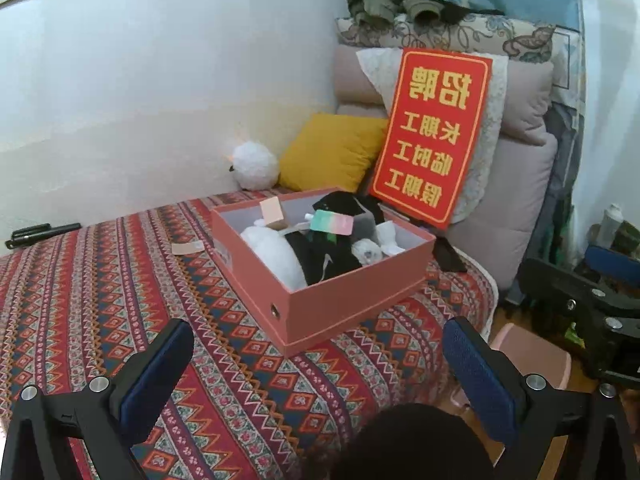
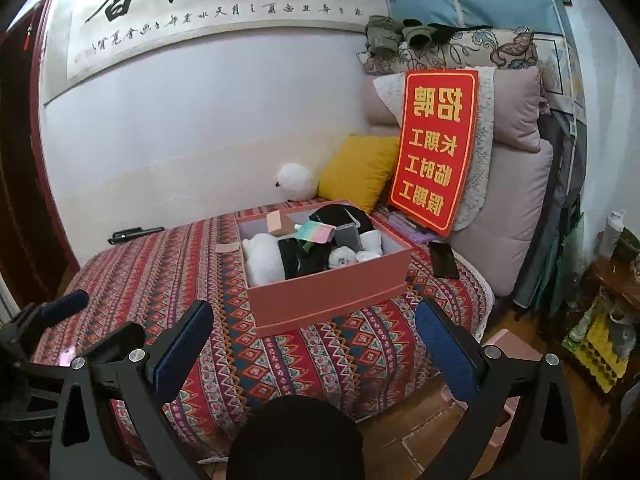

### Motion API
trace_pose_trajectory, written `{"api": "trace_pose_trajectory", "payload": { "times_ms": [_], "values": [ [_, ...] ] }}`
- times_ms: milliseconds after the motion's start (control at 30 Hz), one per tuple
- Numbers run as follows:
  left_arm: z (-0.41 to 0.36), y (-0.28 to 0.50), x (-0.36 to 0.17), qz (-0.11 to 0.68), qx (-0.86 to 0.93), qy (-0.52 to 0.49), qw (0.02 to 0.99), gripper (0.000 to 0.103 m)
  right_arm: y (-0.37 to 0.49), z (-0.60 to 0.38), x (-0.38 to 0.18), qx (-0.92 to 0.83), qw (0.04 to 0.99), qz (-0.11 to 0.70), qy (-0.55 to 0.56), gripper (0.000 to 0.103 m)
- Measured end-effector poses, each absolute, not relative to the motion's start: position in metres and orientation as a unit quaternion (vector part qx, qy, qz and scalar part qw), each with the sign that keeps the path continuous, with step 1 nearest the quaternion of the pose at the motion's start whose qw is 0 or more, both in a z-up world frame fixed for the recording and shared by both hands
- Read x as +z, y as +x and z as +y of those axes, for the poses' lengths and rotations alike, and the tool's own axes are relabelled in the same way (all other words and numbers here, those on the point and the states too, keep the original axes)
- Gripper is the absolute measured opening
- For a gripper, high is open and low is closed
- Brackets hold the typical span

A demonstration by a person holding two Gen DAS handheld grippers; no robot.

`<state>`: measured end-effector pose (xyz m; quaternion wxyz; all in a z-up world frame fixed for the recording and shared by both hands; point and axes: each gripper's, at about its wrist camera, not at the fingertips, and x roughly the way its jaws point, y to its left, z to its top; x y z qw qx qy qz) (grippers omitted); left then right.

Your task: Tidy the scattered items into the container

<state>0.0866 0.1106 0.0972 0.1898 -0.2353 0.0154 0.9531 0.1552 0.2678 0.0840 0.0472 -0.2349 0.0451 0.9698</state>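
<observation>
Both grippers, left and right, hang with jaws spread wide and empty, drawn back from the bed. The box sits straight ahead beyond the fingertips, already full, presumably so nothing needs holding; a card lies beside it, left of the jaws.

Dim, even indoor light, soft shadows, slightly soft focus, strong fisheye bending and dark corners.

matt pink card box; woven cloth bedspread; fluffy white plush
</observation>
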Motion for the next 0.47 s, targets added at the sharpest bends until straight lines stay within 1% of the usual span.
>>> {"api": "trace_pose_trajectory", "payload": {
  "times_ms": [100, 467],
  "values": [
    [0.107, 0.092, 0.099, 0.016, 0.957, -0.231, 0.172, 0.102, 0.157, 0.266, 0.081, 0.969, 0.053, 0.036, -0.238, 0.102],
    [0.091, 0.097, 0.103, 0.001, 0.968, -0.22, 0.123, 0.102, 0.148, 0.249, 0.074, 0.968, 0.026, 0.02, -0.25, 0.102]
  ]
}}
